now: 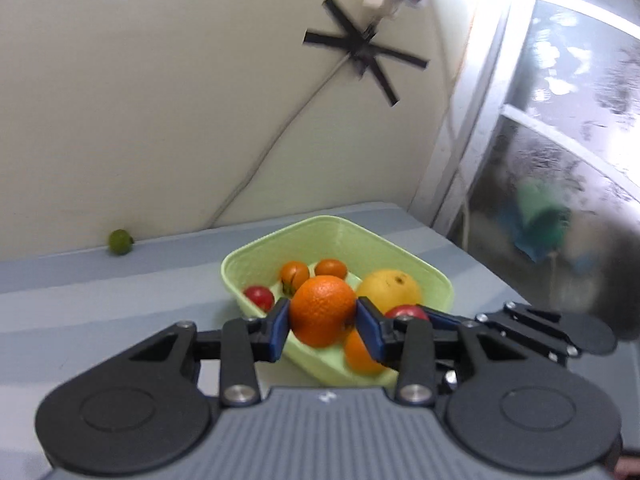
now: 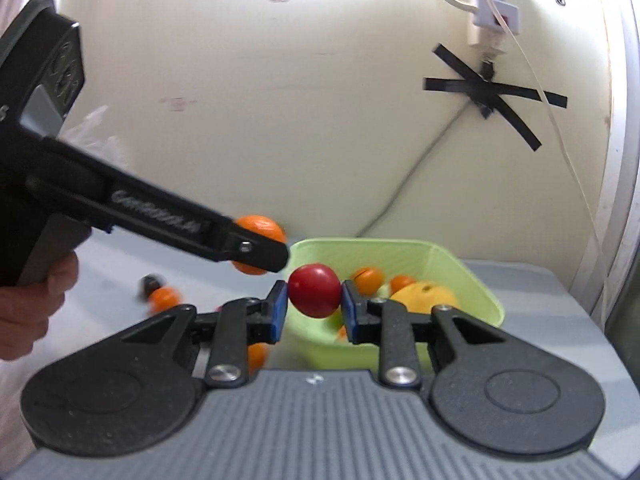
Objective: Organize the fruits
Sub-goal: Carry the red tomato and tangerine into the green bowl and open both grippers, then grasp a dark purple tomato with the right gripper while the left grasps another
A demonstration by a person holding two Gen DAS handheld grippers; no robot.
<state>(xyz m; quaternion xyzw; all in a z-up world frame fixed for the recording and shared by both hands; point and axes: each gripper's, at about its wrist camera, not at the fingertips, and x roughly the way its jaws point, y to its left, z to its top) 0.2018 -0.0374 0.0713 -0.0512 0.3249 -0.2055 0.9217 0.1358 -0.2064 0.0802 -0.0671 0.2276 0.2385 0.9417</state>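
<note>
Both tools were loaded at once: the left gripper [image 1: 323, 322] was clamped on an orange [image 1: 322, 310], its blue pads [image 1: 280, 326] pressing the fruit's flanks, and the right gripper [image 2: 313, 307] was clamped on a red fruit [image 2: 314, 290], possibly a small apple or tomato. Both loads hung in the air near the pale green basket [image 1: 404, 258], which sat on the grey table [image 1: 80, 320] and already held a large yellow citrus [image 1: 390, 290], two small orange fruits [image 1: 295, 274] and another red one [image 1: 259, 297]. In the right wrist view the left tool's orange sat at about ten o'clock from the red fruit, just off the basket's near left rim, so the two grippers were crowding one approach. The step in hand looked like delivery into the basket, and doing it well probably meant letting one tool go in first, lowering each fruit into a free gap rather than dropping it onto the pile, and loosening the jaws only once the fruit rested. Round fruit would likely roll, so a low release mattered. A green lime [image 1: 120, 242] lay at ten o'clock from the basket against the wall, and more orange fruits [image 2: 164, 297] waited on the table at nine o'clock in the right wrist view, not yet sorted.
</note>
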